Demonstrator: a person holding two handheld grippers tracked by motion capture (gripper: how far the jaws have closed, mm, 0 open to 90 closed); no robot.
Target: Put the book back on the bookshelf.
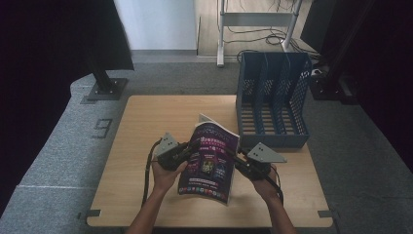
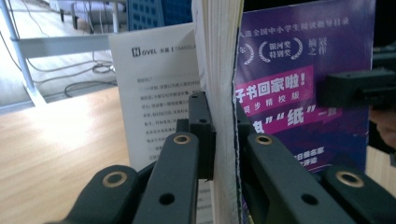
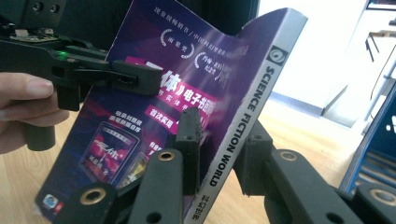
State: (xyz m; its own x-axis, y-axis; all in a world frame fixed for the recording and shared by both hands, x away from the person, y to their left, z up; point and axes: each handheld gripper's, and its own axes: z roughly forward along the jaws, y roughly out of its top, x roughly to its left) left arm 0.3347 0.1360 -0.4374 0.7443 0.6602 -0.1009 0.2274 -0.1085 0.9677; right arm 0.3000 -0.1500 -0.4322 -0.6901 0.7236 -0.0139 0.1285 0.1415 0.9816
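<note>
Holding a magazine point(image 1: 210, 161) up off the table point(image 1: 141, 126) between two grippers, near the blue file rack point(image 1: 272, 100).

The wooden table is the largest thing here, with the slotted rack standing at its far right corner; the purple-covered magazine hangs just in front of that rack, tilted, clear of the tabletop. It looks light but floppy: the cover already bows in the right gripper view, so a hold close to the stiff spine should control it best, while the loose page edges would sag or fan. The left gripper point(image 2: 224, 140) is pressed together on the page edge, pinching the whole block. The right gripper point(image 3: 219, 154) straddles the spine, its jaws pinching the magazine there.
</note>
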